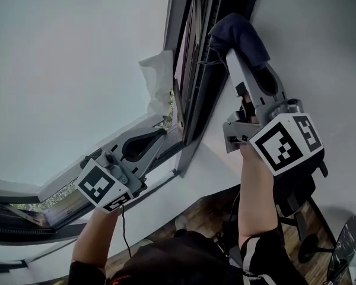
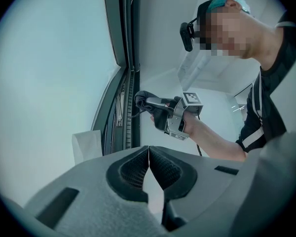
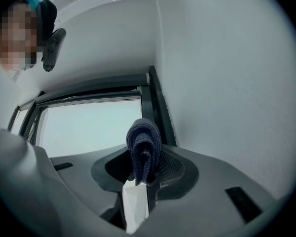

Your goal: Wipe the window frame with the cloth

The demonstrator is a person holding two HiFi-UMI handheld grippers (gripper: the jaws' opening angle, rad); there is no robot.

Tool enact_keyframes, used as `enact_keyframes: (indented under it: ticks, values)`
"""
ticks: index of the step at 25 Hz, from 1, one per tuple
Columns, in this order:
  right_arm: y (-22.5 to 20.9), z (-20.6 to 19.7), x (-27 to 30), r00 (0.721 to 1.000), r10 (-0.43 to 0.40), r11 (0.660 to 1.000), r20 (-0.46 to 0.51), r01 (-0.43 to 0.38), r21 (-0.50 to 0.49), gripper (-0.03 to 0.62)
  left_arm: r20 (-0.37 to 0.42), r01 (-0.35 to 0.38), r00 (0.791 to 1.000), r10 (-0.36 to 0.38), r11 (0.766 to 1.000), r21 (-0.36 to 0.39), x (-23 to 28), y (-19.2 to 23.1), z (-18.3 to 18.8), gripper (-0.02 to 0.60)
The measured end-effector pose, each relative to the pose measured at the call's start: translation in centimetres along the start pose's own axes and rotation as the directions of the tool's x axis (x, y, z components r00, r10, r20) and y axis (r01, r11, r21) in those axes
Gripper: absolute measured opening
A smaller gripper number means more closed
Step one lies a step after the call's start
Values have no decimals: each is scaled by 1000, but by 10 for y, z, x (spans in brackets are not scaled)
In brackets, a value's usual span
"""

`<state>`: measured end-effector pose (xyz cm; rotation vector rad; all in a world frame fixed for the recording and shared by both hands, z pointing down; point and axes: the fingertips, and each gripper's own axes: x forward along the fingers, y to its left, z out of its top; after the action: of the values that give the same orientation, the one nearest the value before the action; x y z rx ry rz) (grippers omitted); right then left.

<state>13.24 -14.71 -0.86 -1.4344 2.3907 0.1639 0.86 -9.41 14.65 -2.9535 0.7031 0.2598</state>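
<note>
Wipe under way: cloth on frame, wall-side edge; most of frame prob. not yet done.

Window frame (image 1: 191, 100), dark, sash open; no visible clean/dirty diff., so progress is est. only. R gripper (image 1: 229, 55) is raised to the frame's wall-side edge, jaws clamped on the folded dark cloth (image 1: 240, 33); the cloth looks pressed to that edge, contact seen best in left gripper view. L gripper (image 1: 161, 134) sits near the sash's lower corner, jaws closed on nothing, apparently idle. White paper scrap (image 1: 157, 82) is tucked at the sash edge. Left to do, by my judgement: remaining frame sides.
</note>
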Motion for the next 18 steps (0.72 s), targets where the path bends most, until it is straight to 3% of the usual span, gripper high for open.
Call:
enact_keyframes:
  ticks: [18]
  values:
    - [-18, -28, 8, 996, -65, 998, -57, 66, 4, 118, -15, 0, 1000, 0, 999, -33, -1, 2, -14, 21]
